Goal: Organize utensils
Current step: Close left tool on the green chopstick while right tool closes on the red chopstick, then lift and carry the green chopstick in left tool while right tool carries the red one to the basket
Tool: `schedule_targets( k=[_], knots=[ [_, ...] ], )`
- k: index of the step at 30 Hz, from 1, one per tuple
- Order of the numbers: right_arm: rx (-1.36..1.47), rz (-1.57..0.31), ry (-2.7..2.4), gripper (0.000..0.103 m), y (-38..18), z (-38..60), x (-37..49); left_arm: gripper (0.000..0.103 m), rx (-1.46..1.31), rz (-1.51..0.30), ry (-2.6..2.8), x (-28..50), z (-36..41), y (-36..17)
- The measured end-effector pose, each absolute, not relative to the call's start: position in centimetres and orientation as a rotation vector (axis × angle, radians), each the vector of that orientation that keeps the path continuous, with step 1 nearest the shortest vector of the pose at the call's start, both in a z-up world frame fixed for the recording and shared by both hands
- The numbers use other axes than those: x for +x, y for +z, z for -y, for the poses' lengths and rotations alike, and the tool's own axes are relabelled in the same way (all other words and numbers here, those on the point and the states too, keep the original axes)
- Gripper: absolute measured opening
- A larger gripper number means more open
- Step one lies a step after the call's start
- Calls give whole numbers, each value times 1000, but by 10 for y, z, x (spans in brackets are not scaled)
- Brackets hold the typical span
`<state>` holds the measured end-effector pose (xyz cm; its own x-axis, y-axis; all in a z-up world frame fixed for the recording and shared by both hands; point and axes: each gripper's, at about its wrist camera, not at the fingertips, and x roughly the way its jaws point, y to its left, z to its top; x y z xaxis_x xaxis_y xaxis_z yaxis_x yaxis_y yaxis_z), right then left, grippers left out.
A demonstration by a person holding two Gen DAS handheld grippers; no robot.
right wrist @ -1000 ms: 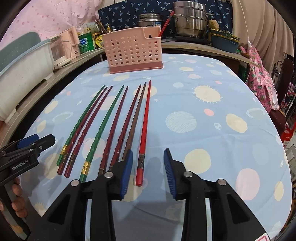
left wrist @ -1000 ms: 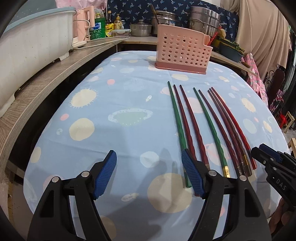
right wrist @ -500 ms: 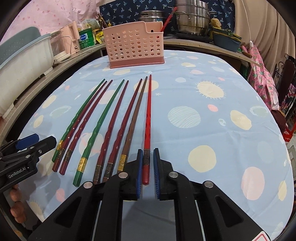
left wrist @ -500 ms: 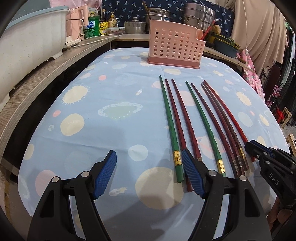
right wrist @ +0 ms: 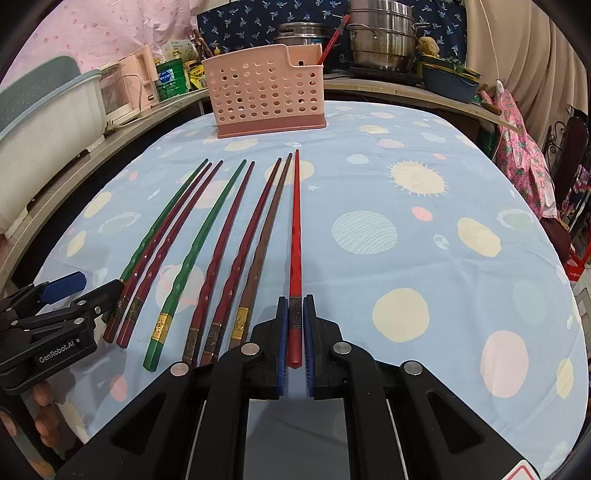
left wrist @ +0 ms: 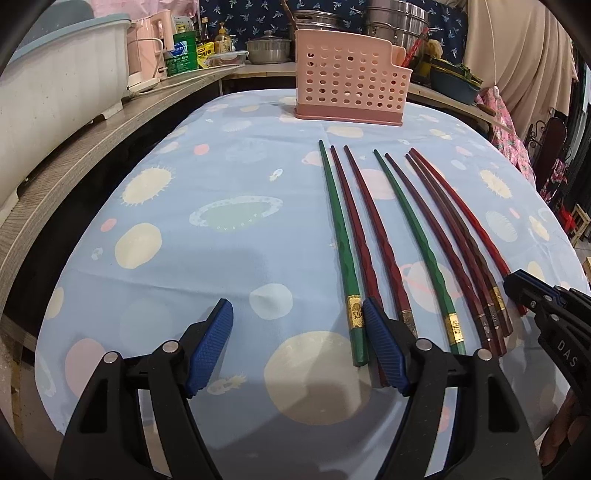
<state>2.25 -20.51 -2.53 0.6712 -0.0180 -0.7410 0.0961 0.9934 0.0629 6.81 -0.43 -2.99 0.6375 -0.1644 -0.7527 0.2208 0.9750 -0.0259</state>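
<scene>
Several long chopsticks, green, dark red and brown, lie side by side on the blue patterned tablecloth (left wrist: 221, 258). A pink perforated utensil basket (left wrist: 349, 79) stands at the table's far end; it also shows in the right wrist view (right wrist: 264, 96). My right gripper (right wrist: 295, 317) is shut on the handle end of the bright red chopstick (right wrist: 294, 236), the rightmost one, which still lies on the cloth. My left gripper (left wrist: 297, 328) is open, with the leftmost green chopstick (left wrist: 341, 240) just inside its right finger.
A wooden counter (left wrist: 92, 147) runs along the left with a white-and-teal bin (left wrist: 48, 88), a pink kettle and bottles. Steel pots (right wrist: 380, 33) and a blue dish stand on the shelf behind the basket. A floral cloth hangs at the right.
My right gripper has closed from open onto the red chopstick's handle end. My left gripper has drawn back toward the near ends of the chopsticks, still open.
</scene>
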Motion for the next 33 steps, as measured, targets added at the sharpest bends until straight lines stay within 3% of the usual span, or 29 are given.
schedule_targets(
  k=[3,6,16,33],
  knots=[
    [99,-829,-65,7,-26,205,22,67,78,-846,-211,68,5,-30],
    [99,-826,-65,7,-26,205,22,58,81,-842,-204,69,4,-30],
    [99,-828,-65,7,-26,205,21,13,31,-857,-196,78,-14,-27],
    [136,-786,-78,7,-3,220,16,7,-14,-868,-205,81,-29,-16]
  ],
)
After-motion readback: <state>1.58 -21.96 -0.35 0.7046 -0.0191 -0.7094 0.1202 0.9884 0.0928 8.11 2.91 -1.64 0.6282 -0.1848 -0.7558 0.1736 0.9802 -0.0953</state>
